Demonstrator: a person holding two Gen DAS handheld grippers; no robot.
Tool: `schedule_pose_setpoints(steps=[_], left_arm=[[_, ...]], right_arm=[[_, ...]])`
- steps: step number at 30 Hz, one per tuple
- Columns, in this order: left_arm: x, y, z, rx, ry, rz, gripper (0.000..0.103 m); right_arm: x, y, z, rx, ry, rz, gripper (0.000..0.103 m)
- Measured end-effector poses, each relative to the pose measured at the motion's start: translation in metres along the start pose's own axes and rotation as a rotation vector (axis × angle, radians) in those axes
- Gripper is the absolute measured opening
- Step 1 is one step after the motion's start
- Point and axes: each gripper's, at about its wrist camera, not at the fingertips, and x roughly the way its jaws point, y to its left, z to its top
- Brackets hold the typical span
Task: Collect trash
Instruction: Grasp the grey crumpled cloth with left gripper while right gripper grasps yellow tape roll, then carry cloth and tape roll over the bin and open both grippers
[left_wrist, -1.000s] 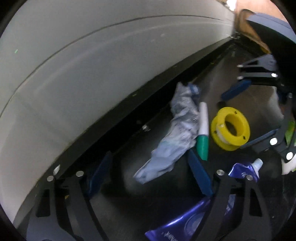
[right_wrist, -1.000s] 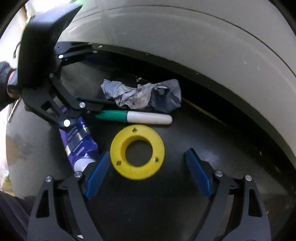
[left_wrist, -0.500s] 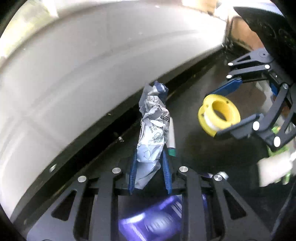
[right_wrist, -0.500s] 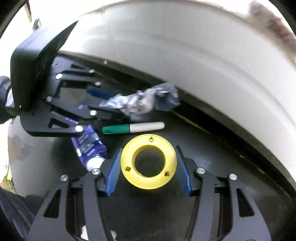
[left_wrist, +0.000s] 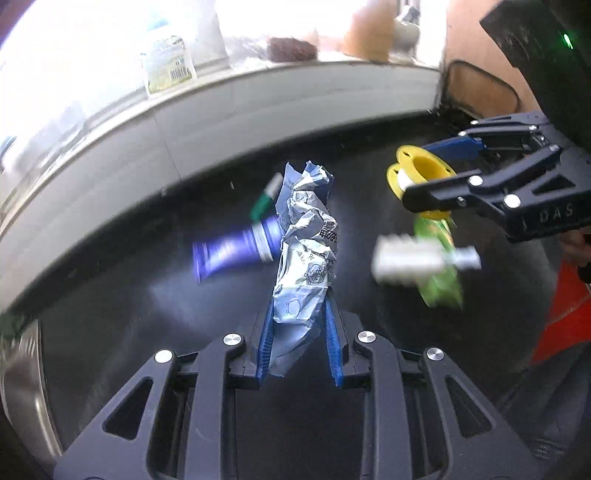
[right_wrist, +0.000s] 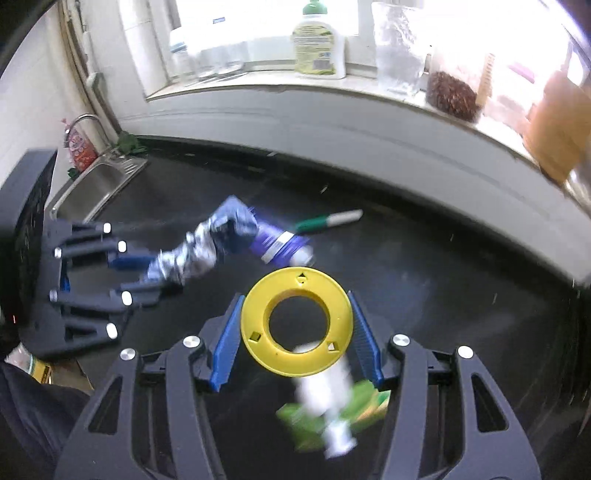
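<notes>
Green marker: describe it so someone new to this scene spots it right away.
On the dark countertop below the window ledge, look toward the back edge, past the purple tube. The green marker lies flat there, apart from both tools. It is the only thin stick shape: green cap end, white barrel, unlike the crumpled wrapper or yellow spool.
</notes>
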Motion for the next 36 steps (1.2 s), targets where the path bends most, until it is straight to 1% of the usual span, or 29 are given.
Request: schedule_pose_setpoints(steps=[2,4,6,10,14,18,21,22,25,26,29,30,31,32,34,36], left_arm=[[-0.011,-0.014,-0.024,0.019,0.015,0.009,0.025],[-0.024,-0.015,-0.044,0.009,0.014,0.011,0.025],[-0.033,-0.016,-0.049,0.0,0.004,0.029,0.025],[-0.055,-0.009,-0.065,-0.041,-0.024,0.068,0.025],[-0.082,0.001,-0.086,-0.102,-0.046,0.127,0.024],[-0.114,0.015,-0.117,-0.193,-0.06,0.208,0.025],[-0.142,0.03,-0.155,-0.275,-0.05,0.289,0.025],[-0.151,0.035,-0.168,-0.3,-0.045,0.316,0.025],[-0.179,0.052,-0.217,-0.399,-0.018,0.413,0.025],[-0.188,0.057,-0.237,-0.434,-0.003,0.45,0.025],[-0.208,0.066,-0.296,-0.523,0.062,0.551,0.025],[-0.212,0.068,-0.308,-0.544,0.079,0.569,0.025],[-0.215,0.07,-0.325,-0.577,0.098,0.584,0.025],[-0.22,0.072,-0.347,-0.632,0.114,0.591,0.025],[-0.226,0.076,-0.384,-0.734,0.137,0.597,0.025],[-0.23,0.079,-0.411,-0.807,0.148,0.591,0.025]], right_arm=[[-0.009,0.012,-0.017,0.015,0.006,-0.004,0.055],[-0.015,0.023,-0.029,0.02,0.003,-0.012,0.055],[-0.031,0.029,-0.042,0.026,-0.001,-0.011,0.055],[-0.048,0.054,-0.056,0.001,-0.018,-0.021,0.055],[-0.054,0.077,-0.061,-0.016,-0.029,-0.003,0.055],[-0.049,0.122,-0.055,-0.084,-0.034,0.058,0.055],[-0.04,0.172,-0.049,-0.16,-0.033,0.128,0.055],[-0.035,0.194,-0.047,-0.189,-0.03,0.165,0.055],[-0.022,0.251,-0.049,-0.271,-0.007,0.25,0.055],[-0.015,0.277,-0.052,-0.306,0.007,0.29,0.055],[-0.002,0.333,-0.062,-0.369,0.053,0.379,0.055],[0.006,0.359,-0.069,-0.402,0.081,0.413,0.055],[0.01,0.375,-0.074,-0.423,0.097,0.438,0.055],[0.014,0.389,-0.078,-0.443,0.111,0.457,0.055],[0.023,0.424,-0.089,-0.494,0.146,0.488,0.055],[0.033,0.454,-0.099,-0.53,0.185,0.511,0.055]])
